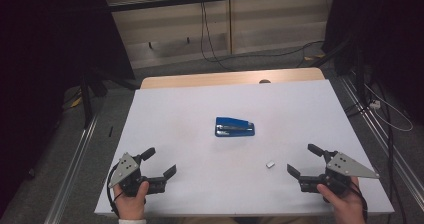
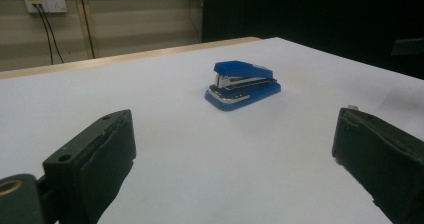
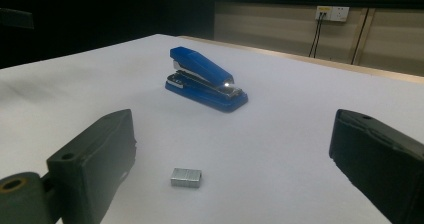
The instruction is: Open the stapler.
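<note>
A blue stapler (image 1: 234, 127) lies near the middle of the white table (image 1: 190, 104). A small silver block of staples (image 1: 270, 164) rests on the table to the right, nearer the front. My left gripper (image 1: 159, 163) sits at the front left, held by a hand, open with nothing between its fingers. My right gripper (image 1: 304, 160) is at the front right, open and empty, close beside the staples. From the left gripper view the stapler (image 2: 243, 84) stands ahead, well beyond the jaws. The right gripper view has the staples (image 3: 186, 177) just ahead between the jaws, the stapler (image 3: 206, 85) farther off.
A wooden strip (image 1: 230, 77) edges the table's far side. Metal rails (image 1: 75, 159) run along both sides of the table on the floor. Cables (image 1: 210, 39) hang by the back wall, with dark curtains at both sides.
</note>
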`<act>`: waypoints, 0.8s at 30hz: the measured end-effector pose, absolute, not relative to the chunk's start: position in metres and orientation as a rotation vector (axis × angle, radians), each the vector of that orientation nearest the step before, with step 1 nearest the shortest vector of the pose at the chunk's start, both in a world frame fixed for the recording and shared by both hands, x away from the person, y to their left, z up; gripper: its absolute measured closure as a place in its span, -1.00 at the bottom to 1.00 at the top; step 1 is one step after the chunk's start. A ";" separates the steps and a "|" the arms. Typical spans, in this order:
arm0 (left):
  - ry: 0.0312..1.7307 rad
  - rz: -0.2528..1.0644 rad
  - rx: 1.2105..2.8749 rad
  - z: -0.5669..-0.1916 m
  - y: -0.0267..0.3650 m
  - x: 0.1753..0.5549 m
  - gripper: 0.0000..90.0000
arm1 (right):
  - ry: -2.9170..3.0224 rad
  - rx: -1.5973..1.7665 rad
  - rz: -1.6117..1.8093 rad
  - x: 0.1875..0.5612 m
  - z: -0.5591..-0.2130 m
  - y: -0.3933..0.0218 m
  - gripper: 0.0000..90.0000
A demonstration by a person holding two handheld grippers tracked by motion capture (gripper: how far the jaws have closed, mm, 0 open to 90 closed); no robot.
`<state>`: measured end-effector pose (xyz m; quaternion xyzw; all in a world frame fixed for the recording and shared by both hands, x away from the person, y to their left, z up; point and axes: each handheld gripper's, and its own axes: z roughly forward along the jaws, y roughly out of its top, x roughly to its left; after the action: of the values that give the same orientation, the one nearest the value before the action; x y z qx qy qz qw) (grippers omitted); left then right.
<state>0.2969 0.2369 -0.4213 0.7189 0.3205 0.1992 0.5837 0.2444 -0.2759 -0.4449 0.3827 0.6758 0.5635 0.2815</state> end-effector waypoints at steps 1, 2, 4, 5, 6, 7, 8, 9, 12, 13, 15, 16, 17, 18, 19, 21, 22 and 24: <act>0.752 0.461 1.673 -0.421 0.236 0.297 -0.92 | 1.811 1.024 1.508 0.244 -0.445 -0.276 -0.91; 0.750 0.461 1.675 -0.421 0.236 0.298 -0.92 | 1.811 1.024 1.508 0.244 -0.445 -0.276 -0.91; 0.757 0.459 1.671 -0.421 0.234 0.298 -0.92 | 1.813 1.024 1.506 0.245 -0.445 -0.276 -0.91; 0.750 0.459 1.676 -0.421 0.234 0.300 -0.92 | 1.814 1.025 1.506 0.245 -0.445 -0.276 -0.91; 0.745 0.460 1.679 -0.421 0.233 0.301 -0.92 | 1.814 1.026 1.508 0.245 -0.445 -0.275 -0.90; 0.745 0.460 1.679 -0.421 0.233 0.301 -0.92 | 1.813 1.027 1.508 0.246 -0.445 -0.275 -0.90; 0.744 0.452 1.677 -0.421 0.230 0.302 -0.92 | 1.814 1.026 1.507 0.246 -0.445 -0.275 -0.90; 0.740 0.453 1.677 -0.420 0.229 0.304 -0.92 | 1.813 1.026 1.499 0.247 -0.445 -0.274 -0.89; 0.737 0.444 1.686 -0.420 0.225 0.310 -0.92 | 1.823 1.020 1.460 0.251 -0.445 -0.272 -0.88; 0.737 0.440 1.689 -0.420 0.223 0.312 -0.92 | 1.832 1.015 1.449 0.253 -0.445 -0.272 -0.87; 0.740 0.428 1.690 -0.420 0.218 0.317 -0.92 | 1.843 1.012 1.424 0.257 -0.445 -0.270 -0.87; 0.740 0.428 1.690 -0.420 0.218 0.317 -0.92 | 1.845 1.018 1.425 0.259 -0.444 -0.270 -0.87; 0.743 0.423 1.692 -0.419 0.214 0.320 -0.92 | 1.843 1.021 1.423 0.261 -0.443 -0.271 -0.87; 0.742 0.418 1.690 -0.418 0.211 0.322 -0.92 | 1.840 1.022 1.418 0.263 -0.443 -0.271 -0.87; 0.740 0.418 1.694 -0.418 0.209 0.324 -0.92 | 1.840 1.028 1.409 0.266 -0.443 -0.271 -0.87; 0.736 0.412 1.709 -0.418 0.205 0.327 -0.92 | 1.845 1.039 1.402 0.272 -0.442 -0.270 -0.87; 0.733 0.408 1.711 -0.418 0.203 0.329 -0.92 | 1.845 1.044 1.395 0.275 -0.442 -0.270 -0.87; 0.734 0.391 1.718 -0.418 0.199 0.332 -0.92 | 1.847 1.050 1.387 0.281 -0.441 -0.268 -0.87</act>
<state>0.3318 0.1993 -0.4176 0.7344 0.3136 0.1673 0.5782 0.2813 -0.2683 -0.4413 0.3952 0.6951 0.5217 0.2975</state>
